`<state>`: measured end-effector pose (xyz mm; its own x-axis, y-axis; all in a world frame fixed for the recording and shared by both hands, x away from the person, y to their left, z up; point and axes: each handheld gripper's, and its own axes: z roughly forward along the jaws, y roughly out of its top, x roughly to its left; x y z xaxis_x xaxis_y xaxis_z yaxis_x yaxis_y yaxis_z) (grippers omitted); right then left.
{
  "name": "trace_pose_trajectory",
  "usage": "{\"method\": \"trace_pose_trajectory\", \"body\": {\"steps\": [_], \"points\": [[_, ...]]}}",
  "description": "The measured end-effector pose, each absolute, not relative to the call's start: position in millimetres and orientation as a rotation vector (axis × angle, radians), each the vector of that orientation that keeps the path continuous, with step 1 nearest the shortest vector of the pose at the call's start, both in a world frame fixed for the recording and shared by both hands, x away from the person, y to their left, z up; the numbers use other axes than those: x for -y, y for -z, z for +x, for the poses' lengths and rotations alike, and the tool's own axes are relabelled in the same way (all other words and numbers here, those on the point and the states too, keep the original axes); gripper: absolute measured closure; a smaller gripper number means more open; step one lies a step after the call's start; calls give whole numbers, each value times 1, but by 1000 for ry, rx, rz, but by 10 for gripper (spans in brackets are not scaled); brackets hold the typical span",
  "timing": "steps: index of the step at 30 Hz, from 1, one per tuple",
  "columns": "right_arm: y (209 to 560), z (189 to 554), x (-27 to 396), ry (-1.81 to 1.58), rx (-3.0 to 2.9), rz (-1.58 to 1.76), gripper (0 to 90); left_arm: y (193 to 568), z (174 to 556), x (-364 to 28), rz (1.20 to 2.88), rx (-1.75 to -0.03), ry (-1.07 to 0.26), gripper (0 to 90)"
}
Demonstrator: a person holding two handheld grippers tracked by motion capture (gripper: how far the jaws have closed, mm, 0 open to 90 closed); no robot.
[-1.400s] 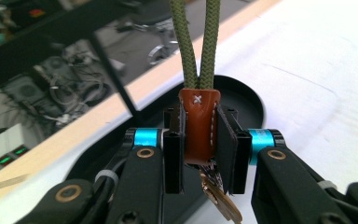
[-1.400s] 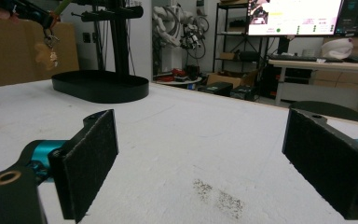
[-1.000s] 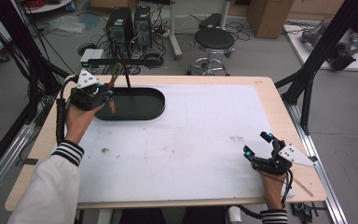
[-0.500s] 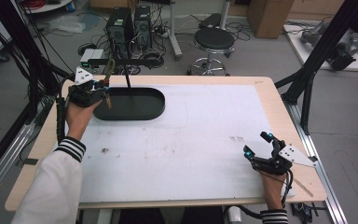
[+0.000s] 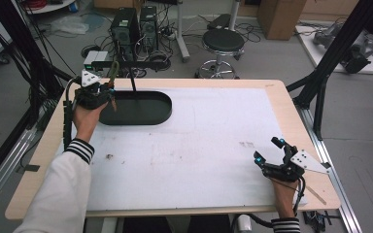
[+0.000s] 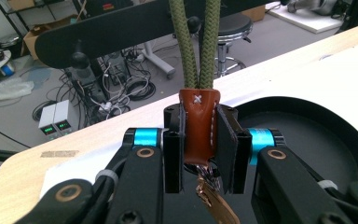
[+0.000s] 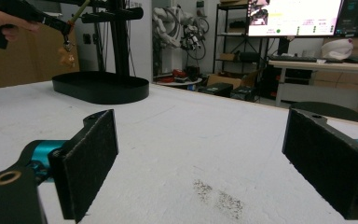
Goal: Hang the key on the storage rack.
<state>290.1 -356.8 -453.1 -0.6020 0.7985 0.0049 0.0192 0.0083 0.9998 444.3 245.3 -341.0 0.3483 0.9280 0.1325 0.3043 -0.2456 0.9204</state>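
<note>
- Two sets of tongs are working at the white-topped wooden table (image 5: 213, 145); the left tongs (image 6: 200, 140) are clamping the brown stitched leather tab (image 6: 198, 126) of a keychain, while the right tongs (image 7: 200, 163) are resting wide apart and holding nothing near the table's right front corner.
- From the leather tab, a doubled olive-green cord loop (image 6: 198, 42) is running straight up, and a coppery metal key (image 6: 212, 200) is dangling below between the pads.
- Just beyond the left tongs, the black horizontal hanging bar with round pegs (image 6: 135, 25) is crossing the view, and the cord seems to be passing up in front of it; whether the loop is already over a peg, I cannot tell.
- Below and to the right, the black oval tray base (image 5: 136, 108) of the stand is lying on the table.
- Judging from this, the coming move is depending on the cord's upright axis lining up with a peg, and the left hand (image 5: 88, 116) is sitting far nearer than the right.
</note>
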Motion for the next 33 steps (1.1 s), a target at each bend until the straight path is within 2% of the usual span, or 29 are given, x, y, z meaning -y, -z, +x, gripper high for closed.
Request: {"method": "trace_pose_trajectory", "body": {"steps": [33], "points": [[453,290,357,-1661,-1682,846,95,356,467,-237,1806,-1199,-936,737]]}}
